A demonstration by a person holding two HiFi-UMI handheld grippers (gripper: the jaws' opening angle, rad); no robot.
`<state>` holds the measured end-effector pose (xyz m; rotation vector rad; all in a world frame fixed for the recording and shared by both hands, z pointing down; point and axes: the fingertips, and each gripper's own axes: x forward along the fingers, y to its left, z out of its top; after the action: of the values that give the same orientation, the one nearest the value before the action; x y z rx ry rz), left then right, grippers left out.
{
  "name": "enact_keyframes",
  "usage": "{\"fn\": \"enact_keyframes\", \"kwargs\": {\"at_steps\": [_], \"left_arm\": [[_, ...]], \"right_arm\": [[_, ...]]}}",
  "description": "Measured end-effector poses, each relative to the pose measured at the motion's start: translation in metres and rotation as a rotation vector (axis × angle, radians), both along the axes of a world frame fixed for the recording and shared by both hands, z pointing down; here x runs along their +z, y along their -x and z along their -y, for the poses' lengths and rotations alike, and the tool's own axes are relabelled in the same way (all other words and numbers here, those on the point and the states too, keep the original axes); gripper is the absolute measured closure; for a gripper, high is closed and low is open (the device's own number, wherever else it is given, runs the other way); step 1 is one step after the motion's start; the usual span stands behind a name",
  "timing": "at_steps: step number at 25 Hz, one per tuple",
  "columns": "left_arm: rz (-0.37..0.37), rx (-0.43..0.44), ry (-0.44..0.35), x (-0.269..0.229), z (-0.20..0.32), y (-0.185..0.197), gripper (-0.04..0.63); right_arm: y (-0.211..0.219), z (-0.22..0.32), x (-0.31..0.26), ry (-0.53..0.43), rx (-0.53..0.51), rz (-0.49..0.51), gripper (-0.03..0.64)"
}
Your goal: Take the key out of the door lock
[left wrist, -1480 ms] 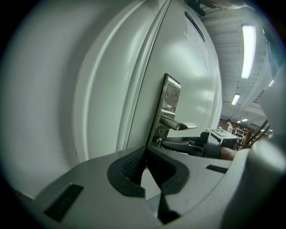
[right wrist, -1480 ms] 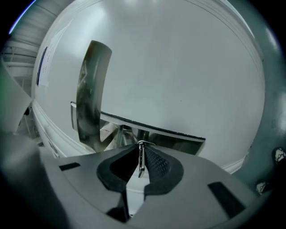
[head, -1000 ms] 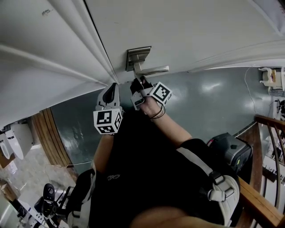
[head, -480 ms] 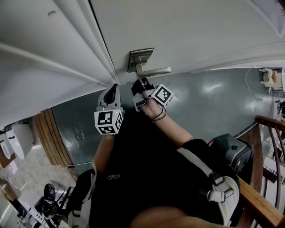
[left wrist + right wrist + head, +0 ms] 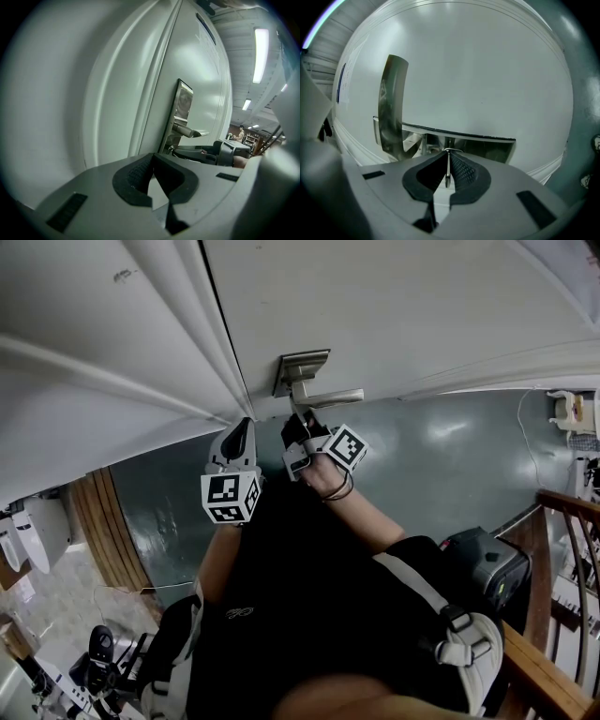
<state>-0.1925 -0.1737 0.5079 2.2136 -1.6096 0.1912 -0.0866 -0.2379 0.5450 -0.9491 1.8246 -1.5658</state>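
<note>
This looked like a big institutional workspace, not a home. There was a white panelled door [image 5: 394,306] with a metal lever handle [image 5: 330,397] at twelve o'clock and a glossy grey-green floor [image 5: 441,465] at two o'clock. A wooden railing [image 5: 561,629] stood at four o'clock, gear on stands [image 5: 98,667] at eight o'clock. Past the door, long ceiling strip lights [image 5: 260,54] ran over an open hall with what seemed to be shelving [image 5: 255,138].

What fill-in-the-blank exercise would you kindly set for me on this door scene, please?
1. The right gripper has its fingers shut on the ____.
2. The left gripper has its fingers together, holding ____.
3. On the white door, the lever ____ is just above the right gripper.
Missing words: key; nothing; handle.
</note>
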Motion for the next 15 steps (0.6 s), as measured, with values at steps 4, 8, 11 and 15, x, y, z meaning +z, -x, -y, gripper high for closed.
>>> {"fn": "enact_keyframes", "kwargs": {"at_steps": [4, 8, 11, 15], "left_arm": [[0.000, 0.003, -0.003, -0.0007, 0.0021, -0.0009, 0.572], [-0.002, 0.008, -0.005, -0.0018, 0.0021, -0.0036, 0.572], [-0.003, 0.006, -0.002, -0.0008, 0.0019, -0.0021, 0.572], [-0.003, 0.007, -0.004, -0.0005, 0.0003, -0.0022, 0.572]], "right_arm": [[0.0002, 0.0000, -0.0002, 0.009, 0.004, 0.001, 0.588], [-0.0007, -0.0048, -0.0006, 0.010, 0.003, 0.013, 0.588], [-0.0015, -0.0062, 0.0011, 0.004, 0.006, 0.005, 0.588], [-0.0016, -0.0050, -0.0001, -0.011, 0.000, -0.008, 0.588]]}}
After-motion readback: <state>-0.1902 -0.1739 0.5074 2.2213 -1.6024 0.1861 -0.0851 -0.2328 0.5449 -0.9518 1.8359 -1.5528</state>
